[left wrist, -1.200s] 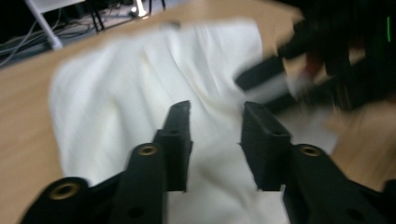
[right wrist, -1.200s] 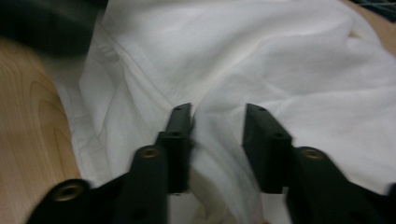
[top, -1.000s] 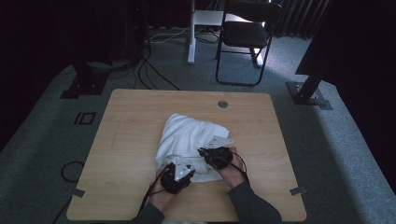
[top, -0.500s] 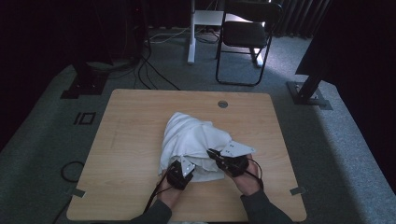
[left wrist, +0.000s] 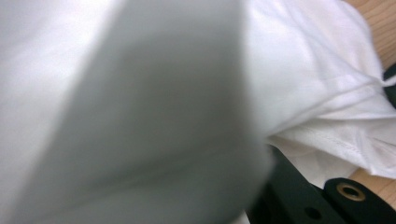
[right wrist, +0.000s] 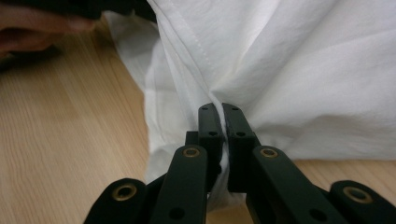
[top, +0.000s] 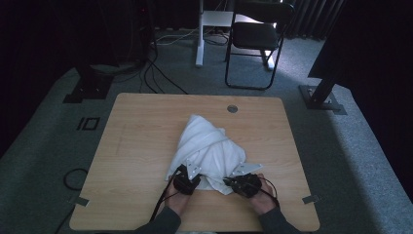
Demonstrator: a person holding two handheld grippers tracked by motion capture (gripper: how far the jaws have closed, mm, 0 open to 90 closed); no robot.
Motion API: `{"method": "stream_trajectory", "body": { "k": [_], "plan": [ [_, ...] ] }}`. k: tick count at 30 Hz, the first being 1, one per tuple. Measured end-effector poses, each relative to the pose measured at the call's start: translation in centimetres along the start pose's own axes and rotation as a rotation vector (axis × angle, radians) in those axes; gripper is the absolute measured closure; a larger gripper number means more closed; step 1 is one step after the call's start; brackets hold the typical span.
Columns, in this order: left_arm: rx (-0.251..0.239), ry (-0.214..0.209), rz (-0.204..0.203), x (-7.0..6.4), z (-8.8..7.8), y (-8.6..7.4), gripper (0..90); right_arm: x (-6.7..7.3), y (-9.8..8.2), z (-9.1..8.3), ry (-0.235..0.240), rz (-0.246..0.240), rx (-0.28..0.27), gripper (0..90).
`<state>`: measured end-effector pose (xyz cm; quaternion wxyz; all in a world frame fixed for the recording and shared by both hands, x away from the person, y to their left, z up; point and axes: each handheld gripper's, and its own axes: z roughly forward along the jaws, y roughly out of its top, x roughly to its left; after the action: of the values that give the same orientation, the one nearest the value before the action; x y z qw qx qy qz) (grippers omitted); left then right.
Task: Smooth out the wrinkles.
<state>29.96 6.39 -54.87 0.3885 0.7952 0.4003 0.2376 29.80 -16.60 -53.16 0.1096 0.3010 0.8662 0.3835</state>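
Both claws sit at the near edge of the light wood-grain worktop (top: 136, 146), each one biting the near hem of the crumpled white cotton cloth (top: 209, 146).

Left claw (top: 187, 175): jaws have just been closing and are now fully pinched, with cloth between them. In the left gripper view the fabric (left wrist: 317, 93) drapes right over the lens, so the pads themselves are hidden; I take it as gripping the hem at about 7 o'clock of the cloth pile.

Right claw (top: 238, 179): jaws clamped tight on a fold. The right gripper view shows it plainly: white fabric (right wrist: 289, 70) gathered into a pleat between the two black pads (right wrist: 220, 122), with a stitched seam running up and away from the pinch. It grips at about 5 o'clock of the pile.

Key relation: the whole bulk of the cloth lies at 12 o'clock from both claws, bunched towards worktop centre and tapering to a peak on the far side. Long axis runs near to far, leaning slightly left. The held edge spans between the claws and looks slack rather than taut.

My read: the next move turns on spreading the claws apart, 9 and 3 o'clock, to tension that hem before lifting or dragging. Both hands are equally near.

Beyond the worktop: grey carpet floor (top: 341, 161) and a black folding chair (top: 255, 39) at 12 o'clock.
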Motion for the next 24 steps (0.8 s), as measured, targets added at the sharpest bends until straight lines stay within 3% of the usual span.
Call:
{"method": "stream_trajectory", "body": {
  "k": [2, 4, 6, 9, 10, 14, 16, 18, 20, 22, 24],
  "plan": [
    [0.001, 0.002, 0.000, 0.0, 0.0, 0.0, 90.0, -0.1, -0.2, -0.1, 0.002, 0.007, 0.001, 86.9],
    [-0.012, -0.015, 0.050, -0.4, -0.5, -0.2, 87.8, -0.5, -0.1, -0.6, -0.020, 0.016, -0.012, 80.1],
    [-0.016, -0.022, 0.091, -0.6, -1.1, -0.4, 83.8, -0.8, 0.4, -1.1, -0.015, 0.034, -0.054, 70.4],
    [-0.016, -0.031, 0.103, -0.6, -1.4, -0.5, 81.1, -1.1, 1.4, -1.6, -0.025, 0.045, -0.099, 69.1],
    [-0.044, -0.072, 0.121, -0.4, -3.1, -0.6, 77.5, -1.4, 2.8, -2.1, -0.026, 0.056, -0.158, 61.8],
    [-0.088, -0.097, 0.127, 0.1, -5.2, 0.1, 75.5, -1.4, 5.1, -2.4, -0.041, 0.057, -0.219, 57.4],
    [-0.137, -0.105, 0.119, 0.9, -7.0, 1.5, 73.5, -1.5, 6.9, -2.3, -0.047, 0.061, -0.259, 54.3],
    [-0.180, -0.079, 0.134, 1.8, -8.1, 2.8, 71.3, -1.8, 7.9, -2.5, -0.069, 0.073, -0.285, 53.2],
    [-0.210, -0.038, 0.140, 3.2, -8.5, 4.4, 69.1, -2.3, 8.4, -2.5, -0.076, 0.116, -0.305, 51.7],
    [-0.228, -0.004, 0.119, 5.1, -8.1, 6.1, 68.1, -2.7, 8.8, -1.4, -0.075, 0.158, -0.266, 49.2],
    [-0.223, 0.025, 0.095, 7.2, -7.0, 7.9, 65.1, -3.1, 8.8, 0.8, -0.101, 0.183, -0.200, 48.6]
  ]
}}
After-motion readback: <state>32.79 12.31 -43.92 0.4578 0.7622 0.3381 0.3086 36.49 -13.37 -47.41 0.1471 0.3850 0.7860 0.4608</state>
